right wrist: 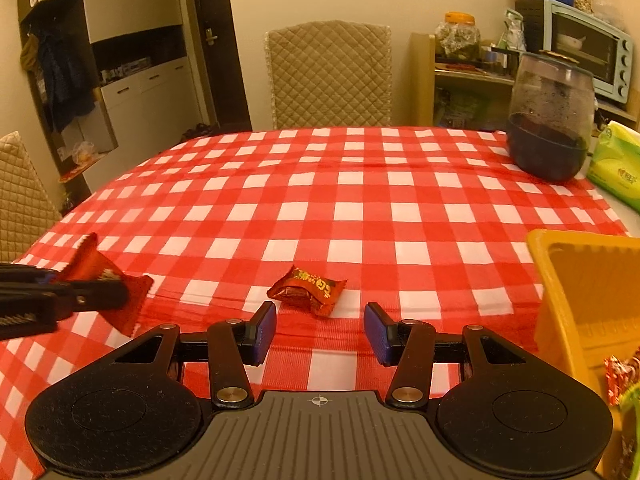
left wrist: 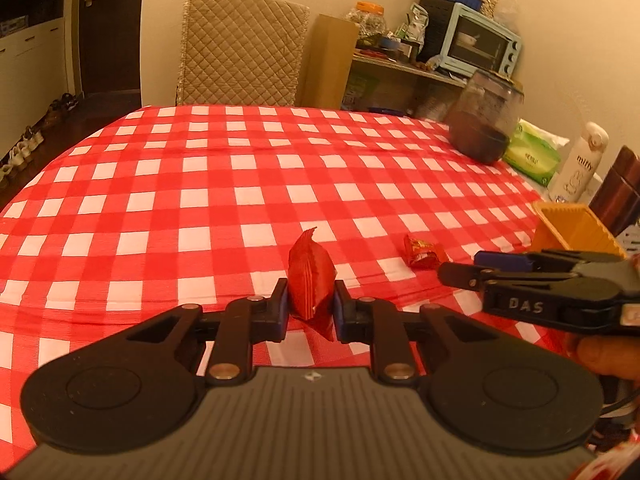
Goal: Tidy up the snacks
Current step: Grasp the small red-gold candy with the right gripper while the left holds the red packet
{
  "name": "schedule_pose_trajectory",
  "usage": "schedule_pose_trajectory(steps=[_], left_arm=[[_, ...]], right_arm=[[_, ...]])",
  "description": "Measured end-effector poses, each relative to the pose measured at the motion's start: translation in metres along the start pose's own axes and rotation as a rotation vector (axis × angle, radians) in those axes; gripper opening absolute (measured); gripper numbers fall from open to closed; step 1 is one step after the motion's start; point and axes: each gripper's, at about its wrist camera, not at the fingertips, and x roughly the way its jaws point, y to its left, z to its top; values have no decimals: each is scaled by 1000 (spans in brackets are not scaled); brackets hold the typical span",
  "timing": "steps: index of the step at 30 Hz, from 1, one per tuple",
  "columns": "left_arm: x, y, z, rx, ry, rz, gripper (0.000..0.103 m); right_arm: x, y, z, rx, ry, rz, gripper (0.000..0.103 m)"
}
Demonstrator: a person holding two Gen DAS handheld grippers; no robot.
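Both views sit low over the tabletop's (left wrist: 240, 184) near edge, facing its far edge. They share the far-right corner's jar (right wrist: 550, 120)

left tongs (left wrist: 311, 306): fingers pinched together, loaded | right tongs (right wrist: 320, 332): fingers spread apart, unloaded

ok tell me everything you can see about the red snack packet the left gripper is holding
The red crinkled foil snack packet is a small pillow-shaped wrapper with ridged, crimped ends. It is pinched at its middle between the blue pads of the left gripper, standing roughly on end, one sealed end pointing up and the other hanging below the fingers. In the right wrist view it is lifted off the red and white checked tablecloth, tilted, with a little pale print on its face. Only the pads touch it.
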Motion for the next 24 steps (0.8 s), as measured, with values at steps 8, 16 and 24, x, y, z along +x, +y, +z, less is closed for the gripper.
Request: schedule_pose_trajectory(steps=[8, 16, 24], left_arm=[[-3, 11, 6, -49, -21, -7, 19], [-2, 13, 6, -71, -21, -12, 19], [2, 9, 3, -63, -6, -21, 19]], right_arm=[[24, 11, 4, 9, 2, -5, 56], [38, 14, 6, 48, -7, -34, 59], [42, 27, 5, -23, -13, -98, 52]])
